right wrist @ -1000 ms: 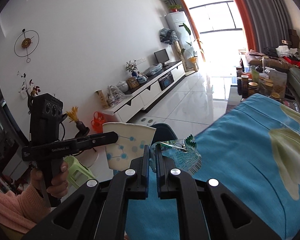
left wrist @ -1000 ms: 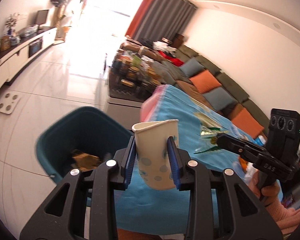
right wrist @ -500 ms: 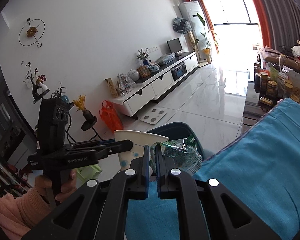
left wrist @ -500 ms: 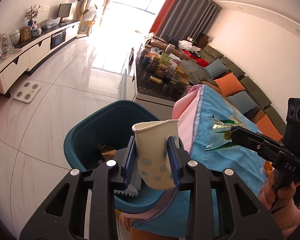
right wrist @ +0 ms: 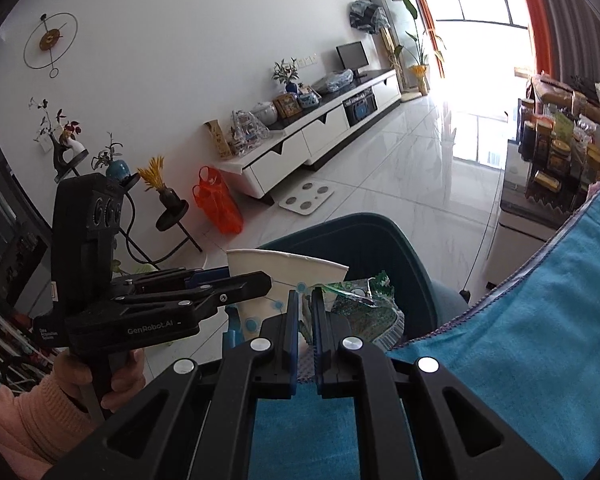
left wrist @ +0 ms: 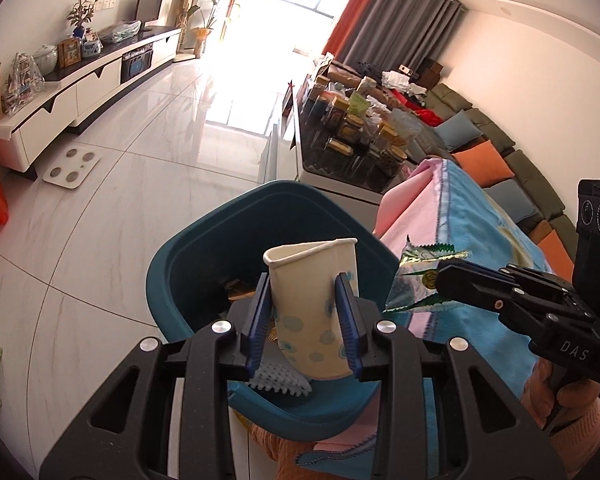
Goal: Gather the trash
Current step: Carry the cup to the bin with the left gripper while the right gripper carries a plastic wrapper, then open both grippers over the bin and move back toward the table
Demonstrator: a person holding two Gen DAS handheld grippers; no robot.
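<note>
The white tiled floor (left wrist: pixel 148 184) fills most of both views. A low white TV cabinet (right wrist: pixel 320 136) stands along the far wall. A table draped in a blue cloth (right wrist: pixel 540 320) occupies the near right side of the right wrist view; in the left wrist view the cloth's pink underside (left wrist: pixel 412 196) hangs at the table corner. Beyond it stands a second table crowded with jars (left wrist: pixel 352 132).

The teal trash bin (left wrist: pixel 204 248) stands on the floor just beside the draped table, its mouth open upward. Some trash already lies inside, including a brownish item near the far wall and a pale blue bristled object (left wrist: pixel 278 380) near the front wall (exact identity cannot be told).

The left gripper (left wrist: pixel 306 312) is clamped on a paper cup (left wrist: pixel 312 304). The cup is white with blue dots, upright, squeezed between the two blue pads (left wrist: pixel 256 320), and positioned above the bin opening.

The right gripper (right wrist: pixel 305 316) has its jaws nearly together, pinching a green foil wrapper (right wrist: pixel 364 304). The wrapper projects forward from the fingertips and sits over the near edge of the bin, just beside the paper cup. In the left wrist view the wrapper (left wrist: pixel 420 280) appears to the right of the cup, at the bin rim beside the cloth edge.
</note>
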